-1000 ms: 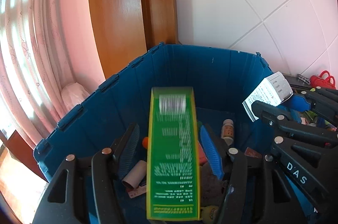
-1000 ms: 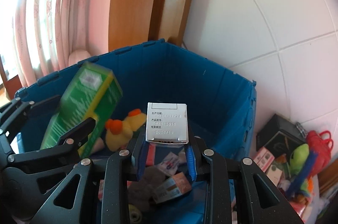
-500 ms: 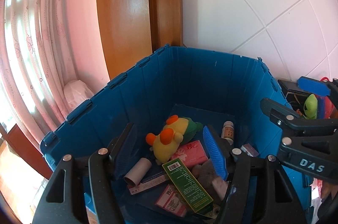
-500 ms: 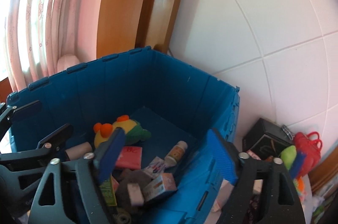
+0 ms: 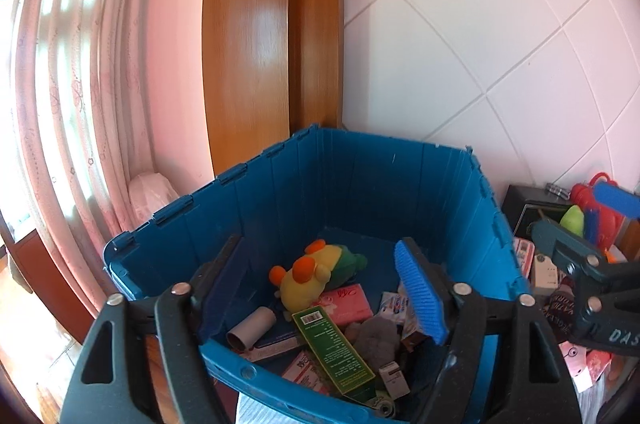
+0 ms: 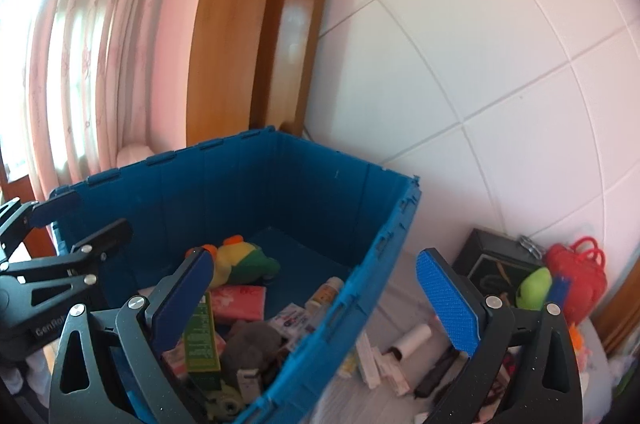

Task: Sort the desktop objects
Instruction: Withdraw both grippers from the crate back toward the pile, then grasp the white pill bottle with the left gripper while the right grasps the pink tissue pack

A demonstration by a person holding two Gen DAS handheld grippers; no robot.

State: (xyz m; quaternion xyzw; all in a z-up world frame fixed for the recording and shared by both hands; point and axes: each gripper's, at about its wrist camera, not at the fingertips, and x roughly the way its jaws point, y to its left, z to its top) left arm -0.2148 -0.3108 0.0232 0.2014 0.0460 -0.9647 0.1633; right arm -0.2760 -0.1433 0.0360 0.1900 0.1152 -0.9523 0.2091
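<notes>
A blue bin (image 5: 360,192) (image 6: 240,192) stands against the tiled wall. Inside lie a green box (image 5: 332,348) (image 6: 200,336), a yellow-green plush duck (image 5: 308,276) (image 6: 240,264), a pink packet (image 5: 348,304), a cardboard tube (image 5: 252,326), a small bottle (image 6: 326,290) and several small cartons. My left gripper (image 5: 320,284) hangs over the bin's near rim, its jaws opening with nothing between them. My right gripper (image 6: 316,304) is opening wide and holds nothing; it looks across the bin's right wall.
To the right of the bin, a cloth-covered surface carries a black box (image 6: 496,256), a red toy (image 6: 576,272), a green plush (image 6: 534,288), a white roll (image 6: 412,340) and loose flat cartons. A pink curtain and a wooden frame stand behind the bin.
The green box left my left gripper and now lies in the bin. The white box is gone from my right gripper. Both grippers opened and drew back from the bin, toward the right.
</notes>
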